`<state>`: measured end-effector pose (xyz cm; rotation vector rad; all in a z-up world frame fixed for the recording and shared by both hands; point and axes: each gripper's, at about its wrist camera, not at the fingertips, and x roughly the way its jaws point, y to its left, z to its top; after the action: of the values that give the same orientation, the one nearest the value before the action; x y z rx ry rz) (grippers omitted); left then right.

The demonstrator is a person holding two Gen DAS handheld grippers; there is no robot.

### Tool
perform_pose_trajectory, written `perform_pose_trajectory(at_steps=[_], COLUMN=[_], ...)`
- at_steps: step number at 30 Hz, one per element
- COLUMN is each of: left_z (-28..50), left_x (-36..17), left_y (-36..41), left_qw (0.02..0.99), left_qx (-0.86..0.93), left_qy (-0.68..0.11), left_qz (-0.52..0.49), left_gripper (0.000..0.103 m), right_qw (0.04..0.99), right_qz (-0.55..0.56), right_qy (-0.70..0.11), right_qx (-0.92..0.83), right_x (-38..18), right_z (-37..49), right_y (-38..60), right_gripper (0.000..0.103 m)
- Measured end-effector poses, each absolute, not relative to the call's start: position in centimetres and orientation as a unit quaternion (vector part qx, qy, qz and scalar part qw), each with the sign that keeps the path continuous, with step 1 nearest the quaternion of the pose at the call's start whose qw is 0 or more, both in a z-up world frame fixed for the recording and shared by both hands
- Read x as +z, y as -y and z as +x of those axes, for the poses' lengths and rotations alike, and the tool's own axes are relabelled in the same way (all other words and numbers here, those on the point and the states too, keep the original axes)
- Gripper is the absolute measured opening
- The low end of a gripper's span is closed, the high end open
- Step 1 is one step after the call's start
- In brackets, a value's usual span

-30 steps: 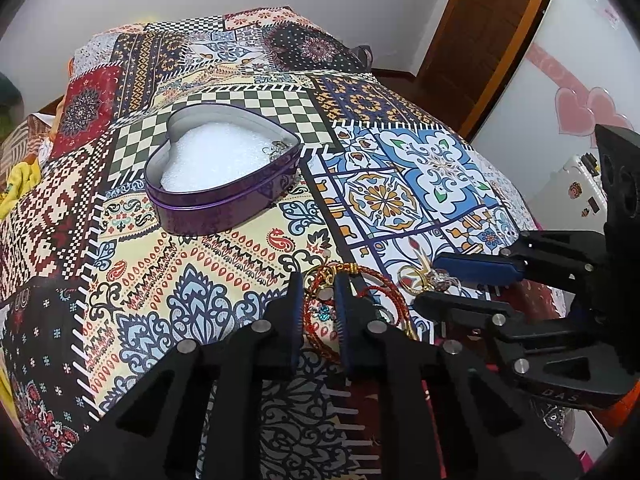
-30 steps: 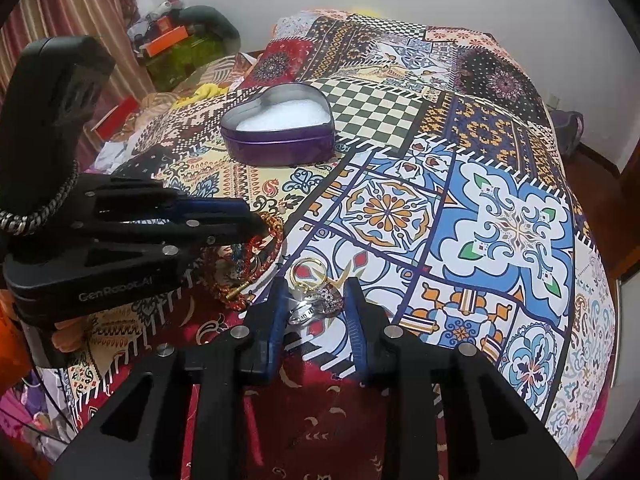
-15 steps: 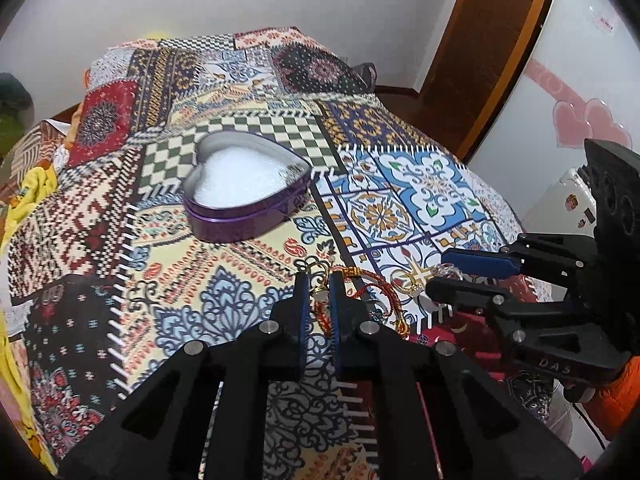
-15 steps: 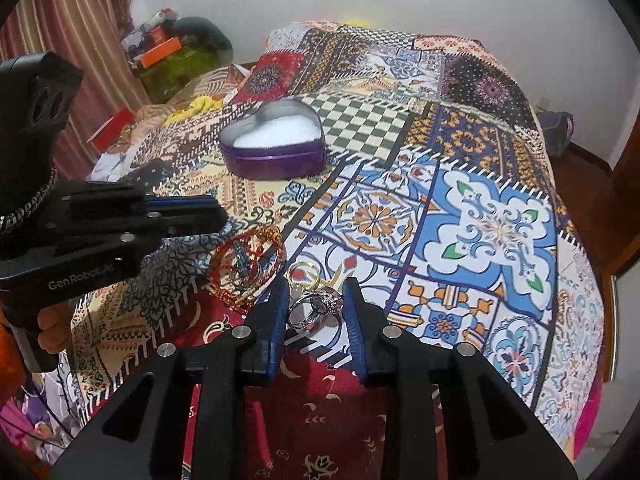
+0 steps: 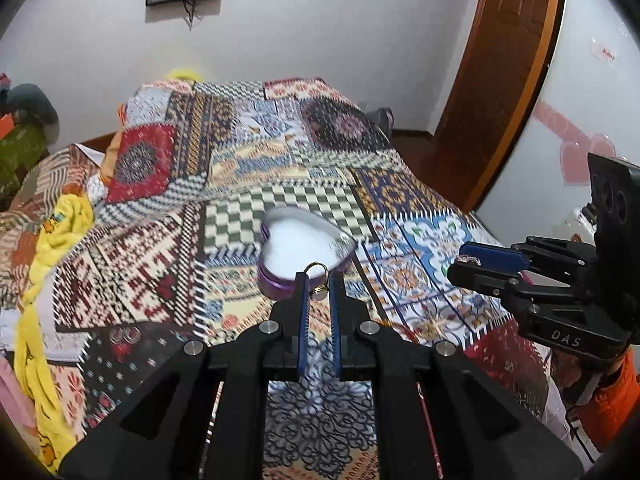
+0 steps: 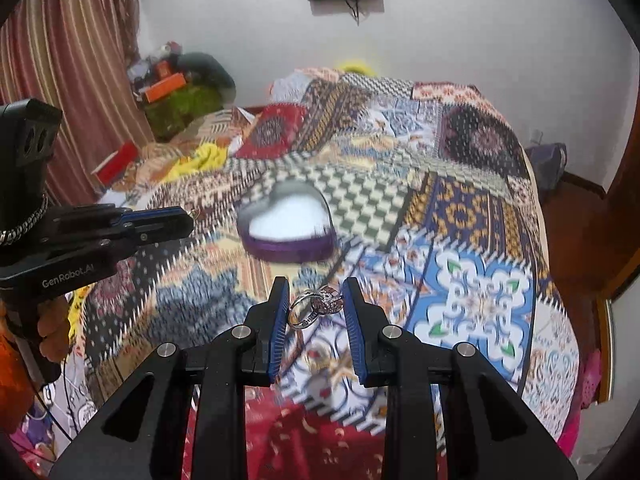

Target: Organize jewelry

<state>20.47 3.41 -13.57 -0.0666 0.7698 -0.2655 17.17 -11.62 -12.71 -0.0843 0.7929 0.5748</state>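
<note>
A purple heart-shaped tin (image 5: 280, 280) with white padding lies open on the patchwork bedspread (image 5: 160, 248), just beyond both grippers. My left gripper (image 5: 320, 280) is shut on a small gold hoop (image 5: 317, 267), held in the air in front of the tin. In the right wrist view my right gripper (image 6: 316, 292) is shut on a silver ring with a stone cluster (image 6: 318, 305), lifted above the bedspread (image 6: 480, 300). The tin (image 6: 286, 224) sits ahead and slightly left of it. Each gripper shows in the other's view: the right gripper (image 5: 460, 264) and the left gripper (image 6: 190, 218).
A yellow cloth (image 5: 56, 248) trails along the bed's left side. Two small clear round pieces (image 5: 124, 334) lie on the dark patch near the left. A wooden door (image 5: 500, 80) stands beyond the bed's right edge. Clutter (image 6: 176, 88) is piled by the striped curtain.
Both grippers have risen off the bedspread, the left with the gold hoop and the right with the silver ring. The red bracelet stayed on the bed, now below the fingers.
</note>
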Motion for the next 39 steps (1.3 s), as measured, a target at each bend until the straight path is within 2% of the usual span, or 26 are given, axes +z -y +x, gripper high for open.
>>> perform_pose_trajectory(at_steps=[14,39], left_z=[23.4,28.7], left_x=[-12.6,-18.8], left_y=[-4.8,-4.5], left_qw=[0.926,0.892], left_qx=[-0.126,-0.154], left_qy=[-0.353,-0.422], left_qz=[-0.039,-0.052], left_gripper=[0.008,0.008], right_qw=[0.889,0.842], right_qz=[-0.037,-0.103], right_qy=[-0.354,-0.423], right_qx=[0.289,0.319], right_x=[-10.9,-15.8], right_z=[21.3,26.6], right_y=[9.4,5.6], right_gripper=[0.025,0.025])
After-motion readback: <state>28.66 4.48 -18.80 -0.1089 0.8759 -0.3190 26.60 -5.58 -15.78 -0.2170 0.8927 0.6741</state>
